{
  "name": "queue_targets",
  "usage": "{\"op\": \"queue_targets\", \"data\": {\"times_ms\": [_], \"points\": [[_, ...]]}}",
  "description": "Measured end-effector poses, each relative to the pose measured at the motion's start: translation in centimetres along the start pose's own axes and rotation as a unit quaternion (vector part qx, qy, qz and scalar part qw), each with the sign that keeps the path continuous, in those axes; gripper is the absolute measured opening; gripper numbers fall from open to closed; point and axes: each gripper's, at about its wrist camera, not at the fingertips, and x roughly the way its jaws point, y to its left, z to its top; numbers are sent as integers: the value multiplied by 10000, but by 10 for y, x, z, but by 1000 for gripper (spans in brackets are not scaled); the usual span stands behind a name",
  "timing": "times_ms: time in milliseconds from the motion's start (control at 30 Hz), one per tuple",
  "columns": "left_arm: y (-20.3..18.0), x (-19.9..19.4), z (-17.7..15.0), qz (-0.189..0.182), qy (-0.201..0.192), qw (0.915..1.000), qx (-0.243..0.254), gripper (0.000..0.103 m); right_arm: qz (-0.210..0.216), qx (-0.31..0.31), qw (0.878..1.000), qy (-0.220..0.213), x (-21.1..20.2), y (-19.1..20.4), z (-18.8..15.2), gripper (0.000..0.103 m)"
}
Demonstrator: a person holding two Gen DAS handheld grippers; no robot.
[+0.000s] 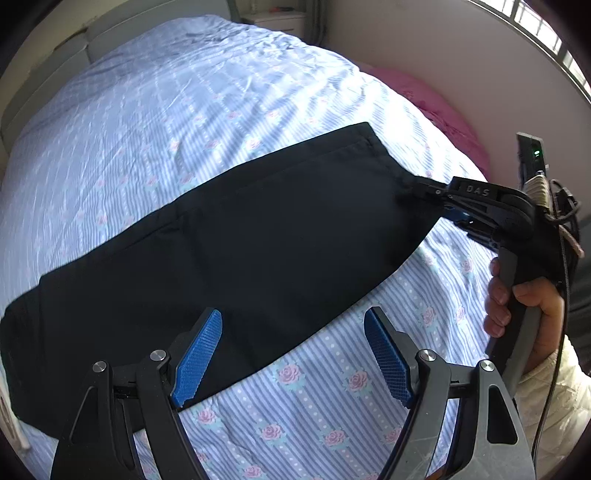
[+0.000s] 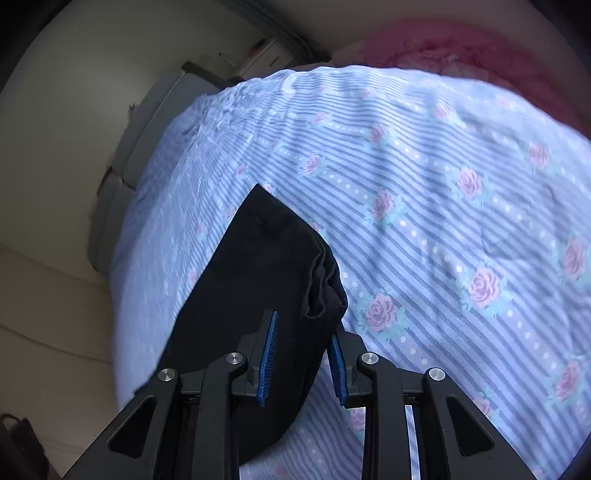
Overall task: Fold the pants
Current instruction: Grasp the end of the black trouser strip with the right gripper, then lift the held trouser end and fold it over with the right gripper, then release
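Note:
Black pants [image 1: 236, 236] lie folded lengthwise across the striped floral bedspread [image 1: 147, 122]. My left gripper [image 1: 293, 332] is open and empty, hovering over the pants' near edge. My right gripper [image 1: 424, 188] shows at the right of the left wrist view, pinching the pants' right end. In the right wrist view the right gripper [image 2: 304, 325] has its blue pads [image 2: 267, 354] narrowly apart around bunched black fabric of the pants [image 2: 258, 266], whose end is lifted slightly off the bed.
A pink blanket [image 1: 436, 107] lies at the bed's far right by the wall. A grey headboard [image 1: 55, 74] and a white nightstand [image 1: 273, 20] stand at the far end. A window [image 1: 546, 33] is at the upper right. The floor [image 2: 44, 314] lies left of the bed.

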Motion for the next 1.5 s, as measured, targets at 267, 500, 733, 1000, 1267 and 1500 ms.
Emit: {"op": "queue_targets", "data": {"times_ms": [267, 500, 733, 1000, 1267, 1500], "points": [[9, -6, -6, 27, -5, 9998, -193, 79, -467, -338, 9983, -121, -1, 16, 15, 15], [14, -18, -5, -12, -118, 9996, -264, 79, -1201, -97, 9923, -296, -24, 15, 23, 11], [39, -32, -9, -18, -229, 9983, -537, 79, -1631, -787, 9830, -295, -39, 43, 29, 11], [122, -66, -45, 226, -383, 9886, -1435, 79, -1189, -3035, 9430, -666, -74, 200, 12, 12], [245, -119, -123, 715, -593, 9618, -2575, 82, -555, -4705, 8805, -177, -47, 353, -88, 12], [331, -139, -207, 975, -491, 9348, -3381, 82, -386, -5086, 8531, 1100, 48, 424, -212, 12]]}}
